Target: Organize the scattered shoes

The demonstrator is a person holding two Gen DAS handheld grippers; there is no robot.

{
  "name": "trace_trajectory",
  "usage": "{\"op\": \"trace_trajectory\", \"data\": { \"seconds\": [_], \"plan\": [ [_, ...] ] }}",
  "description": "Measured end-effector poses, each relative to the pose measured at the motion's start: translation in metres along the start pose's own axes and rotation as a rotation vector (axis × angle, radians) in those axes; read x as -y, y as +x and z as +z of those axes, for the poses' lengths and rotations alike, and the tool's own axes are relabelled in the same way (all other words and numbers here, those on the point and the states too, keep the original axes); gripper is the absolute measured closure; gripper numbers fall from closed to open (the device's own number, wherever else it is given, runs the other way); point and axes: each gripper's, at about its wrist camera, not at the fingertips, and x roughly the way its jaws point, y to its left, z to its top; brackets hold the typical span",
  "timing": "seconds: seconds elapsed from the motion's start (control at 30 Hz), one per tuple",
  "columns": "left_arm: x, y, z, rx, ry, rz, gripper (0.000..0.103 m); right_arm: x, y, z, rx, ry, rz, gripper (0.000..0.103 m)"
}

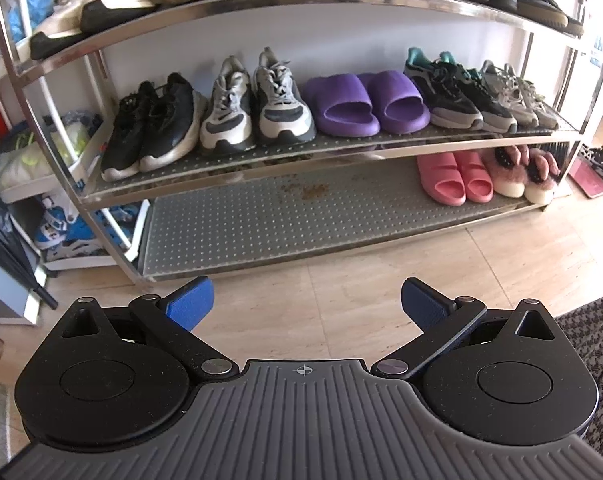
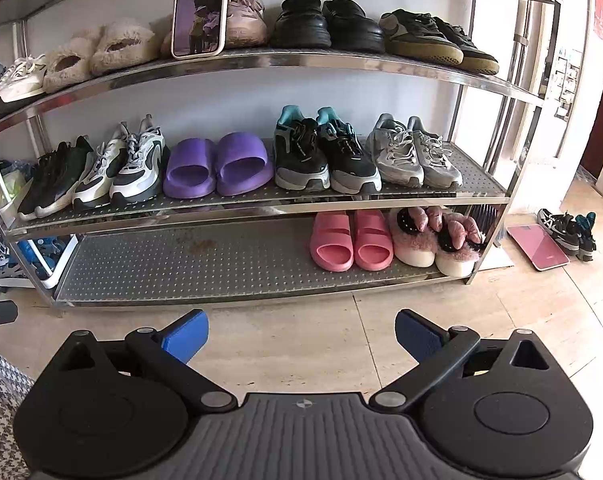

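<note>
A steel shoe rack stands before me with pairs lined up on its shelves. Its middle shelf holds black sneakers, grey-white sneakers, purple slides, teal-black trainers and silver trainers. Pink slides and fluffy pink slippers sit at the right of the bottom shelf. Loose dark sneakers lie on the floor right of the rack. My left gripper and right gripper both hover open above the tiles, holding nothing.
A phone leans upright on the top shelf among fur slippers and black shoes. A pink scale lies on the floor beside the loose sneakers. A white storage cart with bags stands left of the rack. A patterned rug lies close by.
</note>
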Motion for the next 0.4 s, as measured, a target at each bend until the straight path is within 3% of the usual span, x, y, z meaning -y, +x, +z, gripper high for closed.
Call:
{"op": "trace_trajectory", "data": {
  "seconds": [0.4],
  "plan": [
    [-0.0021,0.0000,0.0002,0.001,-0.006,-0.013,0.001,0.0045,0.0036,0.0032,-0.001,-0.010,0.007,0.003]
  ]
}}
